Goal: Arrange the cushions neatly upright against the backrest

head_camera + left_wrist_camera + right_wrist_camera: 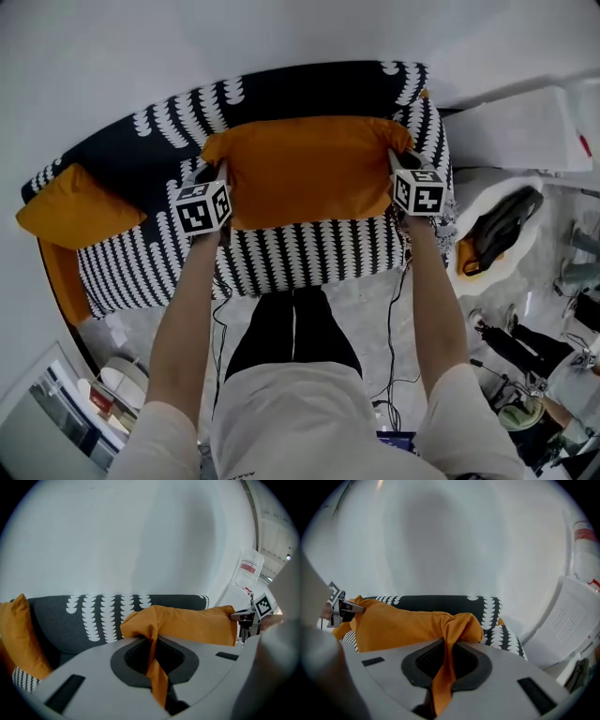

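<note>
A large orange cushion (pixel 309 169) hangs in front of the black-and-white patterned sofa's backrest (pixel 281 94), held by its two upper corners. My left gripper (pixel 214 176) is shut on the cushion's left corner, and orange fabric (pixel 187 623) runs pinched between the jaws of that gripper (pixel 152 656). My right gripper (pixel 398 164) is shut on the right corner, and a fold of the cushion (pixel 403 623) trails down through this gripper (pixel 444 663) too. A second orange cushion (pixel 75 208) leans at the sofa's left end (pixel 16 634).
The person stands close to the sofa's striped front edge (pixel 309 253). A white plastic unit (pixel 516 127) stands right of the sofa. Below it a black bag (pixel 497 230) lies in a white seat. Cables (pixel 394 375) and clutter lie on the floor.
</note>
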`<state>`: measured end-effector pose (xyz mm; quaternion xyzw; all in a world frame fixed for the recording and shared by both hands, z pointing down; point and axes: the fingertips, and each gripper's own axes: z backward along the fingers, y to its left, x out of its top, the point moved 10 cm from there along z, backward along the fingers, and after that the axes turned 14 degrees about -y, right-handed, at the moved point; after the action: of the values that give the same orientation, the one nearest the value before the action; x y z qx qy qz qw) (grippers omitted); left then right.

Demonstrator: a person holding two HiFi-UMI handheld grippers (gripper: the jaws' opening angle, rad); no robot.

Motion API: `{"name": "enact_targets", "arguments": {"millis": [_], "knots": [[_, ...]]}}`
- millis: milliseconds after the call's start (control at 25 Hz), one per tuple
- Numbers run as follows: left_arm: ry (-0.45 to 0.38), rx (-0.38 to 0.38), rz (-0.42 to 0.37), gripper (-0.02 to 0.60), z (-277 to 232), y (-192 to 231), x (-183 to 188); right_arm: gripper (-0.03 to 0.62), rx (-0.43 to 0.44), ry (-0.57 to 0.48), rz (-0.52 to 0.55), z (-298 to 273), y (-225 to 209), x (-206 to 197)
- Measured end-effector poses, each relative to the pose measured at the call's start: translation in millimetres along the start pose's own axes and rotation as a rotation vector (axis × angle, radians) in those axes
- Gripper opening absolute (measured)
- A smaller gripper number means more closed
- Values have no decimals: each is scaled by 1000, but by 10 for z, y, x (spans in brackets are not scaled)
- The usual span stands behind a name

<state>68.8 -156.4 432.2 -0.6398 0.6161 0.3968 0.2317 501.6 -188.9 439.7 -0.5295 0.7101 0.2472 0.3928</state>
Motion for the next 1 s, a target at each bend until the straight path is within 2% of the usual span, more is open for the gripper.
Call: {"name": "enact_targets", "arguments": {"millis": [200, 360, 560, 680, 840, 1000], "knots": [[-48, 21, 37, 31, -176, 19, 192, 48, 6, -27, 62, -225, -101, 303], [-63, 14, 30, 31, -392, 10, 302, 48, 2, -58, 97, -431, -238, 541], [-3, -13, 36, 34, -696, 60, 286, 51, 16, -15, 73, -800, -378, 577], [41, -33, 53, 37, -842, 89, 265, 52, 5, 13, 23, -924, -400, 547], [84, -43, 36, 61, -902, 107, 272, 102, -16, 24, 44, -963, -397, 528], [80, -48, 46, 97, -835, 177, 318, 187, -54, 8, 49, -884, -401, 570]]}}
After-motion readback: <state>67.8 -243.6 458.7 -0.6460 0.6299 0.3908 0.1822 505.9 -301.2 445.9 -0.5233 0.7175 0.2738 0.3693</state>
